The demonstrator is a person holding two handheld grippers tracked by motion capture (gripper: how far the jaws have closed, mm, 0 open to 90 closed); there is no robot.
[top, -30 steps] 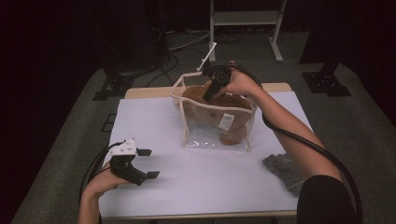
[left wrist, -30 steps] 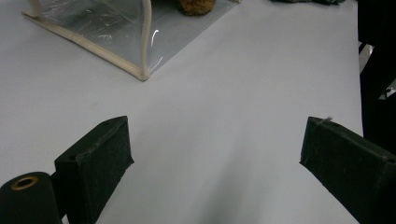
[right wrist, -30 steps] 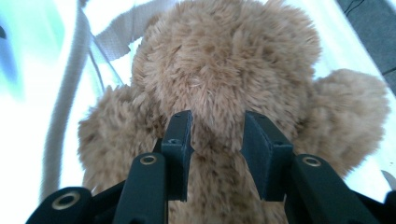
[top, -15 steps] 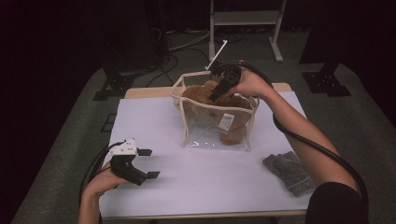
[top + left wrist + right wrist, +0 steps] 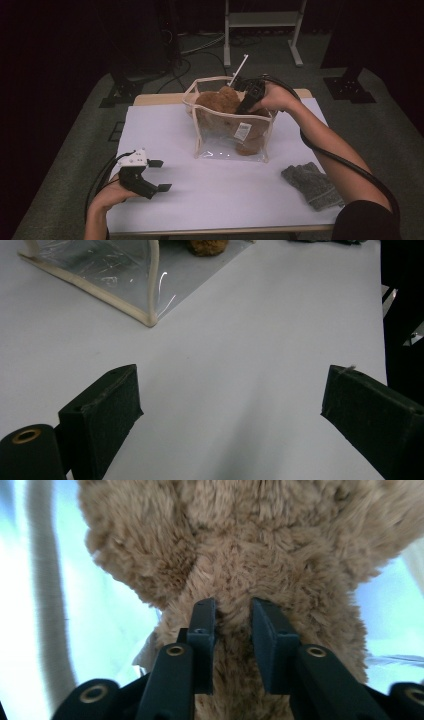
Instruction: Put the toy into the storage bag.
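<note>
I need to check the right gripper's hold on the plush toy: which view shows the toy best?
The right gripper view: the plush toy sits close up, a fold of fur pinched by the right gripper. The high view shows the toy small inside the clear bag. The left gripper view catches one brown foot at its top edge.
</note>
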